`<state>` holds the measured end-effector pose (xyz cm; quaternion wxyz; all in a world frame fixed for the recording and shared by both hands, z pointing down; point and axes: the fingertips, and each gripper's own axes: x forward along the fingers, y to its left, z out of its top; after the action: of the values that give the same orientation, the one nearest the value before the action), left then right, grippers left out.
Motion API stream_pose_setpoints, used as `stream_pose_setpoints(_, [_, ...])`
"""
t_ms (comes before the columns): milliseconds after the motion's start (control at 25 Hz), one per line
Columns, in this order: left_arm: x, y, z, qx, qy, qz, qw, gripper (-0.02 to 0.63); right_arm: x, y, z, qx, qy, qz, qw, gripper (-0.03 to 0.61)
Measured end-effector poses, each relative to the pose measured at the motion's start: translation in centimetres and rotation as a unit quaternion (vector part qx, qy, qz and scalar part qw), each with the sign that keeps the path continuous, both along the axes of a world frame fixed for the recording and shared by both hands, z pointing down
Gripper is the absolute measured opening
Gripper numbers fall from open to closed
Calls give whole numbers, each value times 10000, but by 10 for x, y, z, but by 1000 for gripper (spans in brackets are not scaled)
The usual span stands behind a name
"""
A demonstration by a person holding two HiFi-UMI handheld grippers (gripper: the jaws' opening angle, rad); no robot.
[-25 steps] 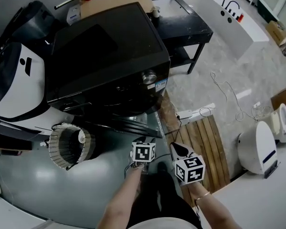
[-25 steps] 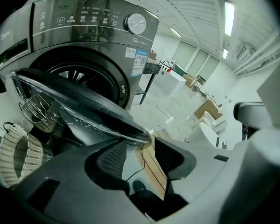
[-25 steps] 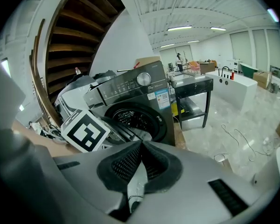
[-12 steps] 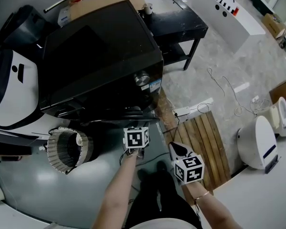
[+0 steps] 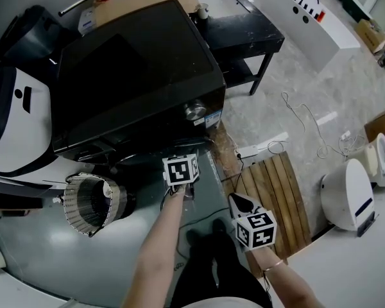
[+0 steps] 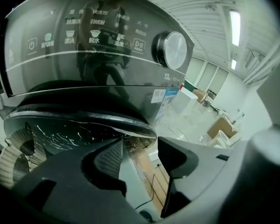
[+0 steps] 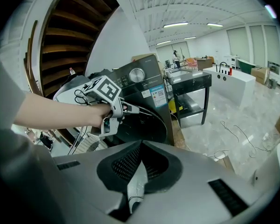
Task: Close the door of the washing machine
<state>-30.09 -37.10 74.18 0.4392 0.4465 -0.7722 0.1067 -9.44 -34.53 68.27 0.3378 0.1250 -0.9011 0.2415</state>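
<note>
Head view: big black front-loading washing machine (image 5: pixel 135 76) with silver dial (image 5: pixel 194 111); its round dark glass door (image 5: pixel 151 154) lies close against the front, latched or not I cannot tell; anything in the drum is hidden behind it; left gripper (image 5: pixel 181 165) just at the door's edge; right gripper (image 5: pixel 242 203) well back, over brown slatted wooden pallet (image 5: pixel 276 188); ribbed grey open-ended cylinder (image 5: pixel 90 201) lies on its side near the machine, a pale round thing inside it.

Left gripper view: jaws opening, nothing between the pads; door rim just ahead of the tips.

Right gripper view: jaws closed together, tips touching, nothing gripped.
</note>
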Motion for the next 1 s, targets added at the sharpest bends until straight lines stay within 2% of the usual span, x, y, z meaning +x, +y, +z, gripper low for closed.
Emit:
stream_pose_setpoints(200, [-4, -9, 5, 291, 406, -387, 9980, 252, -14, -6, 2, -6, -1, -53, 10000, 8])
stream_pose_setpoints(480, [-8, -14, 12, 422, 556, -397, 9968, 239, -23, -15, 12, -3, 55, -102, 9999, 8])
stream_pose_setpoints(720, [-6, -16, 11, 467, 417, -561, 9965, 253, -21, -14, 8, -27, 32, -44, 10000, 8])
stream_pose_setpoints(1000, [-2, -13, 1, 444, 144, -416, 9980, 256, -10, -18, -4, 27, -46, 28, 10000, 8])
